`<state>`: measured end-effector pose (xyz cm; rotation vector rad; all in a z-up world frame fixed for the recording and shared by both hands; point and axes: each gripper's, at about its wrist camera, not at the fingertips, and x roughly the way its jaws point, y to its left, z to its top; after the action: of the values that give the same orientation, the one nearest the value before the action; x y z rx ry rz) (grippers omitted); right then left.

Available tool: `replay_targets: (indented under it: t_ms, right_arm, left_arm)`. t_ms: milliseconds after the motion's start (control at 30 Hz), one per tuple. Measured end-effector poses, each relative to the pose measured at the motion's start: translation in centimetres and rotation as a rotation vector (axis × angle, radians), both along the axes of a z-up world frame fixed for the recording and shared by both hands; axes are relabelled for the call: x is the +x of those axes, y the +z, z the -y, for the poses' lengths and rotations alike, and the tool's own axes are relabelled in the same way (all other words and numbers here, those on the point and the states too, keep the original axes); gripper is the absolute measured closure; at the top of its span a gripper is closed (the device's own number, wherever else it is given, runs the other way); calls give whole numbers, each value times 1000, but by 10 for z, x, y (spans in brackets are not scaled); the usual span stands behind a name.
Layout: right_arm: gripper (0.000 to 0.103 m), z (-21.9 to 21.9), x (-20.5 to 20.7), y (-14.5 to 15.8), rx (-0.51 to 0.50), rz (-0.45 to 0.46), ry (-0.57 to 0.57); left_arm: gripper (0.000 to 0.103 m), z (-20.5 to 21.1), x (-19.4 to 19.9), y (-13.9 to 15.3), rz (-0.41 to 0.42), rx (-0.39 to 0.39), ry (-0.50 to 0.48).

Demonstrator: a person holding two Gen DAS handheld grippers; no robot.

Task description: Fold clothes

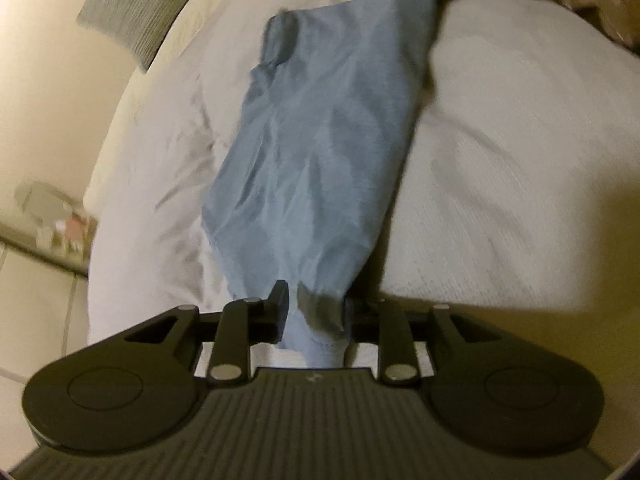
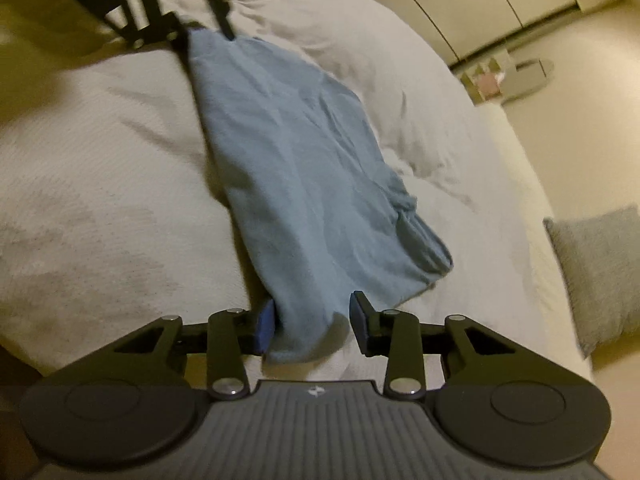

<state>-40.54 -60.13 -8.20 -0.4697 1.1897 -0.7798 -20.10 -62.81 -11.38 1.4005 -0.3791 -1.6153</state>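
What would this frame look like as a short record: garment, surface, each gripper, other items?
garment: blue cloth, stretched lengthwise between the two grippers, partly lying on the bed
surface: bed with white cover, creased
left gripper: fingers on either side of one end of the cloth, fabric bunched between them
right gripper: fingers on either side of the opposite end, blue pads visible, a gap showing beside the fabric
other items: grey pillow at the bed's edge
image quality: motion blur in both views
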Motion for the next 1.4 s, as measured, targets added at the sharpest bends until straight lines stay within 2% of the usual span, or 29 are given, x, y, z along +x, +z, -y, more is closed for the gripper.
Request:
replay_targets:
  t_ms: [33,67,100,200,300,400,467,600,800,900,967,1000,1067,1133,1200,1333,1400]
  right_arm:
    - [78,-1,0,-1,0,-9,4]
    - [89,-3,0,-2,2,-17,7]
    - [97,-3,-1,-2,11,-15,-1]
    - [97,-5,-3,-1,39,-8,-24]
    - [97,-16,-4,3,39,-8,-17]
    - [97,-20,-7,-6,34,-16,-14]
    - [97,-22,-8,-12,20,9,-36]
    - [89,-32,-12,-21,-15,78,-93]
    - [86,-50,-17,-28,-72,210,-191]
    - [83,-53,-20,-29,-92,281,-233]
    - [79,-56,-22,-30,-105,327,-257]
    - [79,-57,-23,-31,-113,341,-264]
    - [77,-62,-25,-33,-128,366,-280]
    - [71,-69,-28,-31,-139,403,-304]
    - [56,-80,-34,-24,-138,481,-353]
    - [47,-100,-49,-9,-23,689,-452]
    - [36,-109,-54,-2,28,772,-484]
  left_arm:
    - [81,2,1,-1,-3,8,-4]
    - [89,3,2,-3,-6,16,-8]
    - [93,5,2,-4,-10,23,-12]
    - [98,6,3,-2,-42,12,-6]
    - [98,1,5,-2,-72,3,0]
    - [98,1,6,-8,-99,-9,9]
    - [98,-4,7,-11,-125,-35,24]
    - [97,-9,8,-14,-210,-88,80]
    - [91,-20,9,-18,-308,-171,166]
    - [78,-24,11,-17,-349,-204,211]
    - [64,-27,15,-13,-384,-225,250]
    - [60,-30,16,-12,-399,-231,268]
    - [42,-37,17,-8,-422,-243,308]
    - [27,-50,15,-1,-448,-260,344]
    - [21,-65,10,8,-490,-257,383]
    - [1,-104,-8,26,-581,-248,431]
    - [1,-122,-18,32,-601,-256,462]
